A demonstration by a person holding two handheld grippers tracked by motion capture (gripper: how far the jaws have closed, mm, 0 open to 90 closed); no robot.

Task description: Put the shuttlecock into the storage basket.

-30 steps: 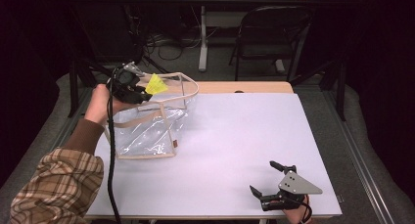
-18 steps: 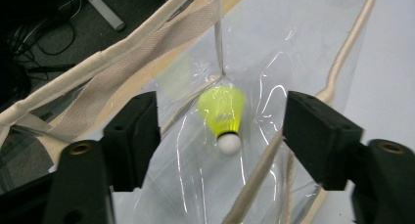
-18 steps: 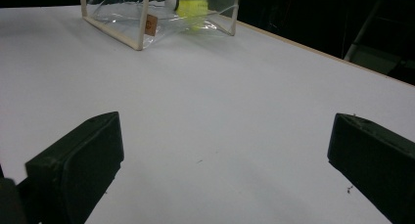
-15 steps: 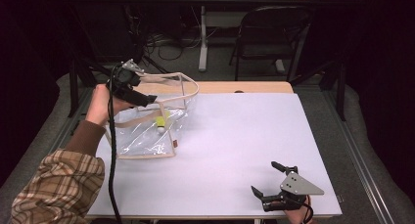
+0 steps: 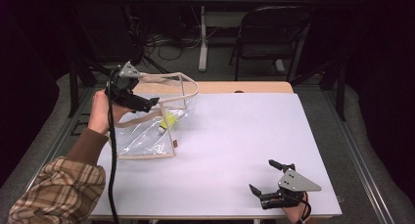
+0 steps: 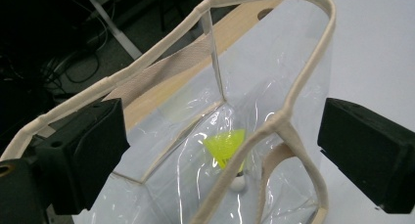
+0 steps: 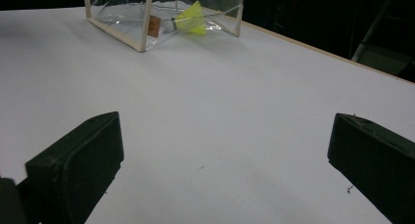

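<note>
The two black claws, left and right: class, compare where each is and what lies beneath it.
The left claw hangs raised over the mouth of the clear plastic tote bag with cream trim, whereas the right claw sits low by the white table's near edge. Below the left claw lies a yellow shuttlecock inside the bag; in front of the right claw is bare tabletop. Both stand open, gripping nothing.

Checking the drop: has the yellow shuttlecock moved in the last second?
Yes. The yellow shuttlecock dropped from the left tongs at the bag's rim to the clear bag's bottom.
</note>
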